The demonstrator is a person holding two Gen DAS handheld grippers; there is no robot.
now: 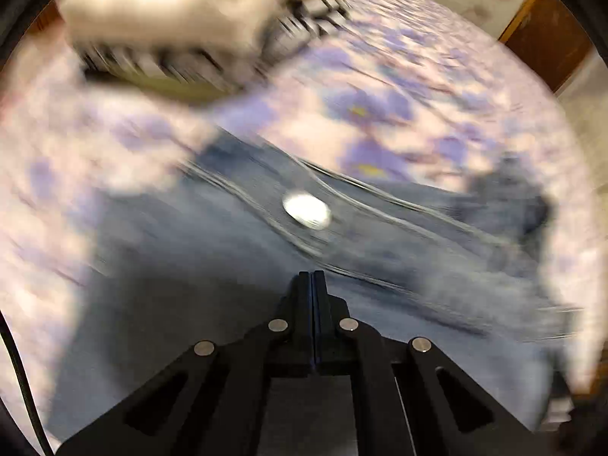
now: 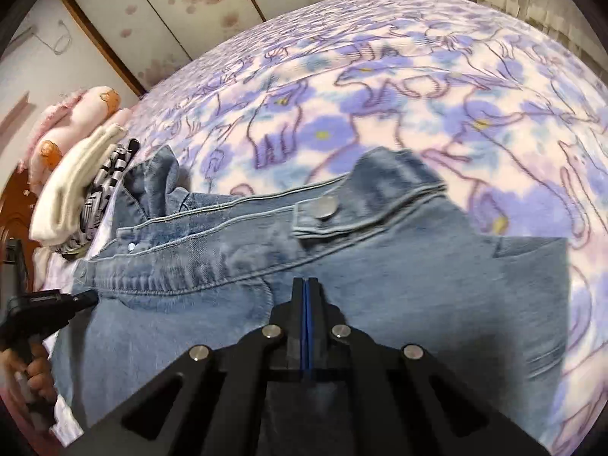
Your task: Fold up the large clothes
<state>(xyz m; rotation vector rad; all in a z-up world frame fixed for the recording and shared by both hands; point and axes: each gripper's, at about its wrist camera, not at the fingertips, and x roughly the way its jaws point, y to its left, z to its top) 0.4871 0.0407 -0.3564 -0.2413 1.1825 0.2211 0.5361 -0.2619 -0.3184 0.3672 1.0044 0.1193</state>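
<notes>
A blue denim garment (image 2: 380, 266) lies spread on the bed, with a metal button (image 2: 326, 205) on a tab near its far edge. My right gripper (image 2: 307, 280) hovers over the middle of the denim, jaws shut, and no cloth shows between them. My left gripper (image 2: 85, 298), held by a hand (image 2: 32, 374), sits at the garment's left edge. In the blurred left wrist view the left gripper (image 1: 312, 274) is shut over the denim (image 1: 228, 285), just short of the same button (image 1: 306, 211), with nothing visible between its fingers.
A flowered purple and white bed cover (image 2: 380, 87) lies under everything. A stack of folded white and striped clothes (image 2: 76, 186) sits at the left beside the garment, also blurred in the stack (image 1: 171, 19). A pink plush pillow (image 2: 76, 114) lies behind it. Sliding wall panels (image 2: 190, 0) stand beyond the bed.
</notes>
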